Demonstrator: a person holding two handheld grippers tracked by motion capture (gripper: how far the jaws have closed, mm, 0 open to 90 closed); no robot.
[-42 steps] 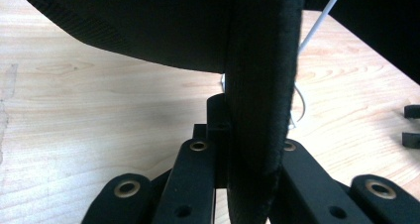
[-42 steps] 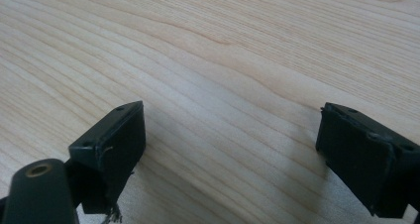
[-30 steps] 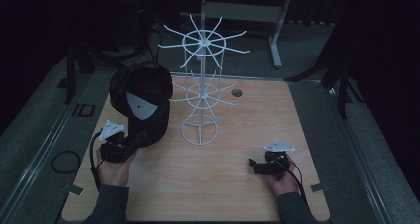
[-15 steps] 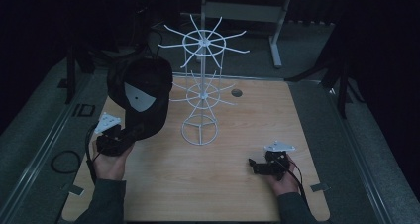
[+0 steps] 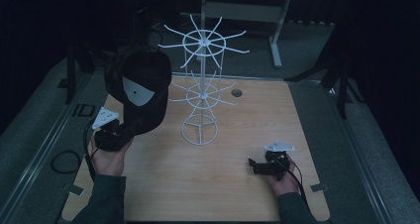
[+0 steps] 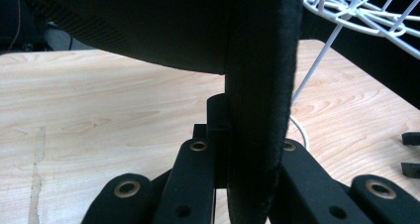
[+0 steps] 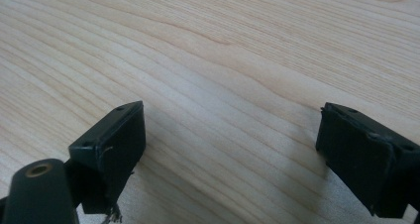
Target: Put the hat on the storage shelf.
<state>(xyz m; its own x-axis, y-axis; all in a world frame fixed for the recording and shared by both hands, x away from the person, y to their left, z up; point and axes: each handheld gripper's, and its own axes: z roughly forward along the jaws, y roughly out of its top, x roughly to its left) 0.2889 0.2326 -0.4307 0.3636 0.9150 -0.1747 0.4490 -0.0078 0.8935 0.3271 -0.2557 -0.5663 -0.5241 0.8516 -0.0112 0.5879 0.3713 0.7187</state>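
A black cloth baseball cap (image 5: 138, 87) with a small grey patch on it hangs in the air at the left of the high view, above the left edge of the light wooden table (image 5: 228, 184). The cap stands tall. Its long way runs up and down, with the round top part high, toward the upper left of the frame, and the stiff brim low, pointing down toward the hand.

The left gripper (image 5: 115, 137) sits at the lower left of the high view, just under the cap. Its black jaws are squeezed tight on the brim. In the left gripper view the thick dark brim (image 6: 257, 110) stands straight up in the middle of the frame, pinched between the two jaws, and the rest of the cap fills the top.

The white wire rack with spokes (image 5: 200, 95) stands in the middle of the table, just right of the cap.

The right gripper (image 5: 267, 165) rests at the lower right of the high view, well apart from the cap. In the right gripper view its jaws stand wide apart with bare wood between them.
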